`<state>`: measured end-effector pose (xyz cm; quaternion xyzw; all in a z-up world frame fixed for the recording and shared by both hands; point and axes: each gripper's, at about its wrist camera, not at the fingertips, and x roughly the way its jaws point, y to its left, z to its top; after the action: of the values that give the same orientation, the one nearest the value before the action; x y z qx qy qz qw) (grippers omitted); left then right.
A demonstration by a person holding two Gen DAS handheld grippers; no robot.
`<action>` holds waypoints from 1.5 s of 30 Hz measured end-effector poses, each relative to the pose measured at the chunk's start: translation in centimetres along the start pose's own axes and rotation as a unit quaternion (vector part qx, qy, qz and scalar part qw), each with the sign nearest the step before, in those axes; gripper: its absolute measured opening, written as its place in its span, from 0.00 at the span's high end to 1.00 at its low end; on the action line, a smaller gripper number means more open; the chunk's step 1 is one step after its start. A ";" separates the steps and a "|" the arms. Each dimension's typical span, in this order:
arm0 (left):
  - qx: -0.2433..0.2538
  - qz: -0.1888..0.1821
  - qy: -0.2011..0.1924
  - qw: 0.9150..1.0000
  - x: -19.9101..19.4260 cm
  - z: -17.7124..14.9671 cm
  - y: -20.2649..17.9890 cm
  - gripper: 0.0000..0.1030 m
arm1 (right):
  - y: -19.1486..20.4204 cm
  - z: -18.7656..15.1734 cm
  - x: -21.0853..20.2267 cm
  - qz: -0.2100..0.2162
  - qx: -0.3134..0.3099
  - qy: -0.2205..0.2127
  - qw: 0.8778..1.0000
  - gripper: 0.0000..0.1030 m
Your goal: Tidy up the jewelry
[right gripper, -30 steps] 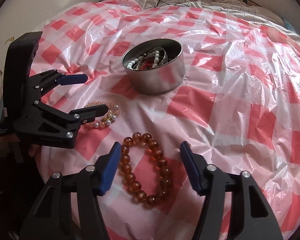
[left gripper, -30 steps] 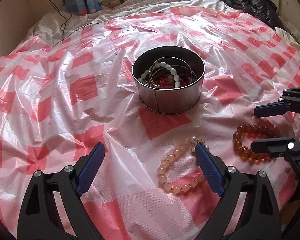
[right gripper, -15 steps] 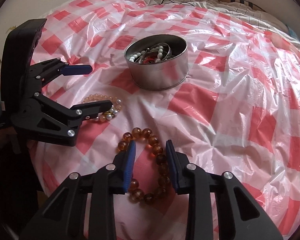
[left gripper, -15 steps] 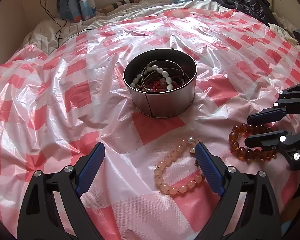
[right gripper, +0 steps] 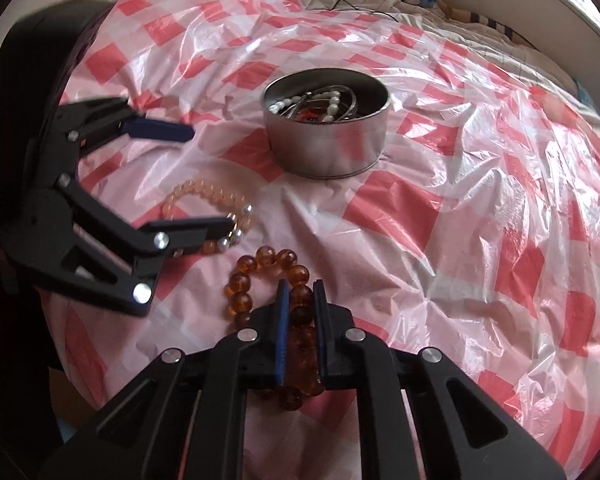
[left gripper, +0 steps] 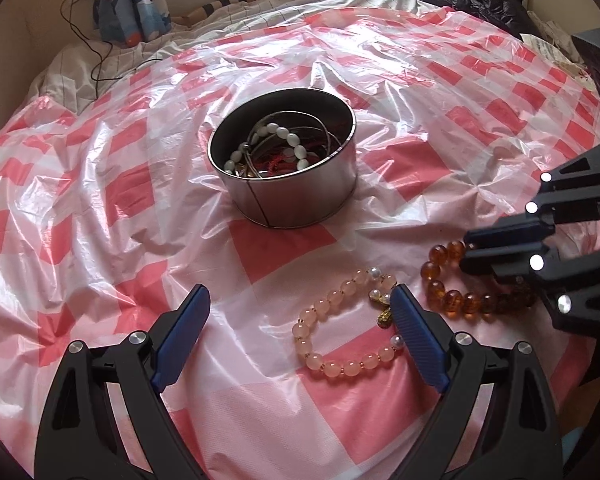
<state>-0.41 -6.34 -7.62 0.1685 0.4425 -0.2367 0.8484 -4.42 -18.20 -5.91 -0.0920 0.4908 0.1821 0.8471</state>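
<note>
- Left wrist view, left: the left gripper [left gripper: 300, 320] hangs over the checked plastic sheet [left gripper: 100, 200], in front of the round metal tin [left gripper: 292, 200]; its jaws stand wide apart and hold nothing.
- Left wrist view, centre: the tin sits on the sheet and holds a white bead bracelet [left gripper: 276, 142], thin metal bangles and something red.
- In front of the tin and slightly to its right lies the pink bead bracelet [left gripper: 342, 328], flat on the sheet; the left gripper's right finger reaches just beside its near-right edge.
- Right of the tin and nearer the camera lies the amber bead bracelet [left gripper: 456, 292].
- Right wrist view: the right gripper [right gripper: 300, 292] has just been closing on the amber bead bracelet [right gripper: 260, 276]; its 2 pads now press 1 strand of beads between them, with a narrow gap left.
</note>
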 end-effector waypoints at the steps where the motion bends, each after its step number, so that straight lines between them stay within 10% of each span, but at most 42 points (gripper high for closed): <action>1: -0.002 -0.009 0.001 1.000 0.0 0.0 0.0 0.23 | -0.3 0.1 0.0 0.002 0.007 -0.001 1.000 0.88; 12: -0.002 -0.068 0.011 0.998 -0.1 -0.1 -0.7 0.63 | 0.3 -0.1 0.9 -0.008 -0.013 0.011 1.000 0.79; 17: -0.032 -0.093 0.000 0.995 -0.8 0.1 0.5 0.62 | 0.1 -0.1 1.0 -0.005 -0.011 0.008 1.000 0.78; 23: -0.088 -0.096 -0.015 0.991 -1.2 0.4 2.8 0.38 | 0.1 -0.2 0.8 -0.008 -0.014 0.007 1.000 0.75; 29: -0.056 -0.082 0.004 0.995 -0.2 0.1 1.9 0.35 | 0.2 -0.2 0.8 -0.010 -0.017 0.006 1.000 0.71; 36: -0.005 -0.085 0.022 0.996 0.1 -0.3 0.2 0.93 | 0.1 -0.2 0.7 -0.004 -0.004 0.002 1.000 0.79; 45: -0.029 -0.105 0.009 0.994 -0.7 -0.1 1.0 0.93 | -2.0 0.3 0.6 0.041 0.066 -0.002 0.997 0.87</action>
<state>-0.27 -5.32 -6.98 0.0988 0.4720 -0.3104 0.8192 -3.16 -19.82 -6.33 -0.0155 0.5037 0.1844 0.8438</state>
